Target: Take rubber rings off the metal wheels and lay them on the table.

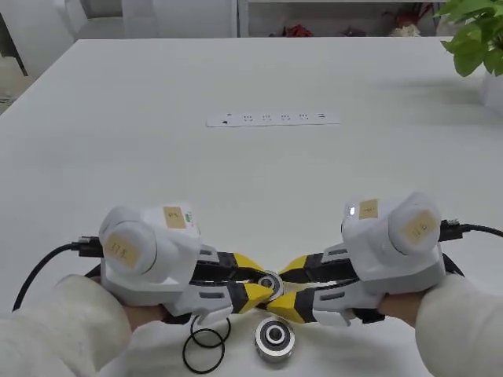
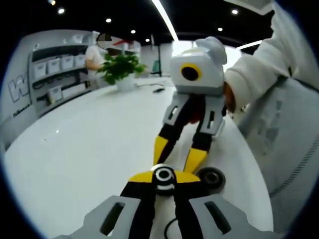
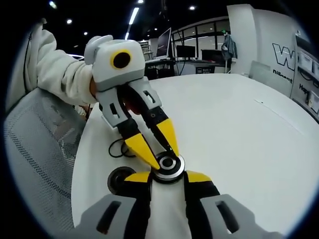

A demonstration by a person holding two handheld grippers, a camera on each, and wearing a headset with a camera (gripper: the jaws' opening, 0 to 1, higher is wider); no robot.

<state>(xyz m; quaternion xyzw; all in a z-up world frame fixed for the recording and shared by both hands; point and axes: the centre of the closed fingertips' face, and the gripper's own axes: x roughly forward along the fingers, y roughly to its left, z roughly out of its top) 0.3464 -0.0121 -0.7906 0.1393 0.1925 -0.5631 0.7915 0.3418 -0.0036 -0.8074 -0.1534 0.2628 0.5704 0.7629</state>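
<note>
A small metal wheel (image 1: 269, 283) with a dark band round its rim hangs just above the table between both grippers. My left gripper (image 1: 255, 281) comes in from the left and is shut on it; my right gripper (image 1: 288, 283) pinches it from the right. In the left gripper view the wheel (image 2: 163, 175) sits between my yellow tips, with the right gripper (image 2: 177, 157) opposite. A second wheel (image 1: 275, 339) lies flat on the table below. Two loose black rubber rings (image 1: 206, 345) lie overlapping to its left.
A white power strip (image 1: 272, 118) lies mid-table, far from the work. A potted plant (image 1: 475, 39) stands at the far right corner. The white table (image 1: 251, 188) stretches open ahead; its near edge is close to my sleeves.
</note>
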